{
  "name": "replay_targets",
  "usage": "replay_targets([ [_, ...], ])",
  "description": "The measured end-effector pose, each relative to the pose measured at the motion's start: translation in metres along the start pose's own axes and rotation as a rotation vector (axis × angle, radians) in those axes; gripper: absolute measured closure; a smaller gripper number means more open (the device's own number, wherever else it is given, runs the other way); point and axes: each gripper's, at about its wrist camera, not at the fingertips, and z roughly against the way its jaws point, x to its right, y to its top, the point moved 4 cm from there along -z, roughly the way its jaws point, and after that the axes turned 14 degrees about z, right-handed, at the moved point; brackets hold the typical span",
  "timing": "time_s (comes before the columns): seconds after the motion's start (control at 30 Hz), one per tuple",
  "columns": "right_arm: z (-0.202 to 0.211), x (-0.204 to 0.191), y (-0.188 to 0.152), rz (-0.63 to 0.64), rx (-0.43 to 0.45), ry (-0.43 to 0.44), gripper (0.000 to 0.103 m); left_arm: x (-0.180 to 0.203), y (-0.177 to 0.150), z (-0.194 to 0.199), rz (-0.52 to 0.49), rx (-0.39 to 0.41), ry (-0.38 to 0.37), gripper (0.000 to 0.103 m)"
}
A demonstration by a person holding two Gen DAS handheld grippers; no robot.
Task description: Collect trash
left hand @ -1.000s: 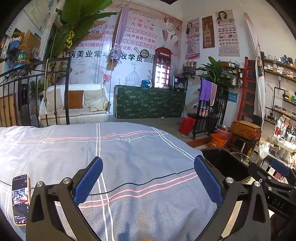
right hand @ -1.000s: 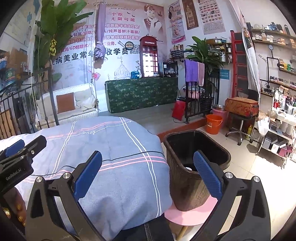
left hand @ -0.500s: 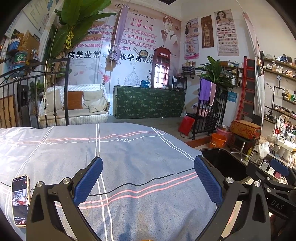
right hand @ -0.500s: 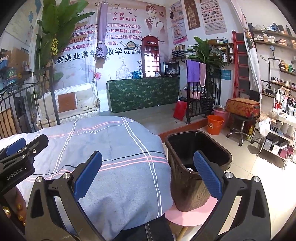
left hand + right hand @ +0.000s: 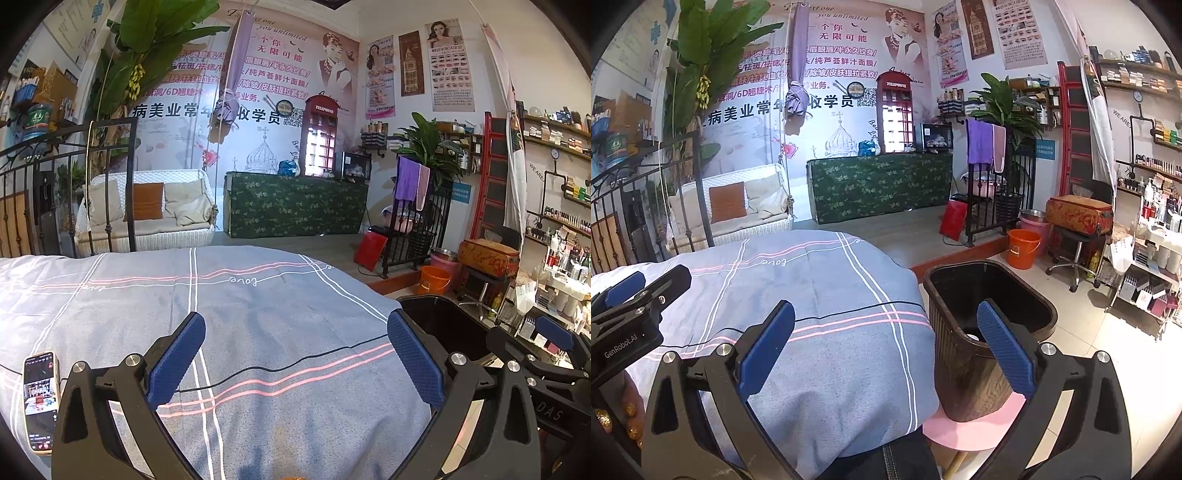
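Left gripper (image 5: 295, 354): you hold it wide open, empty, over the bed (image 5: 258, 306).
Right gripper (image 5: 886, 343): wide open, empty, at the bed's edge.
Bin (image 5: 964, 373): just right of the bed.
Phone (image 5: 41, 400): on the bed, left.

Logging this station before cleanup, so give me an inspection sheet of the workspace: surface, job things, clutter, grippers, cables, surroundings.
Surface: bed with grey striped cover, smooth.
Job's things: dark trash bin on a pink stool beside the bed; something small and white inside; no loose trash seen.
Clutter: phone, screen lit, on the cover.
Grippers: left gripper open, empty; right gripper open, empty.
Cables: thin black cable across the cover.
Surroundings: orange bucket, swing sofa, green-draped counter, stocked shelves.
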Motion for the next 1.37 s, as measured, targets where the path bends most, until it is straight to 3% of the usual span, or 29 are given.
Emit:
replay_targets([
  [1.37,-0.01,-0.003,-0.003,-0.014,-0.029,0.017,0.005,0.001,-0.012,-0.007,0.004,-0.039,0.005,0.005],
])
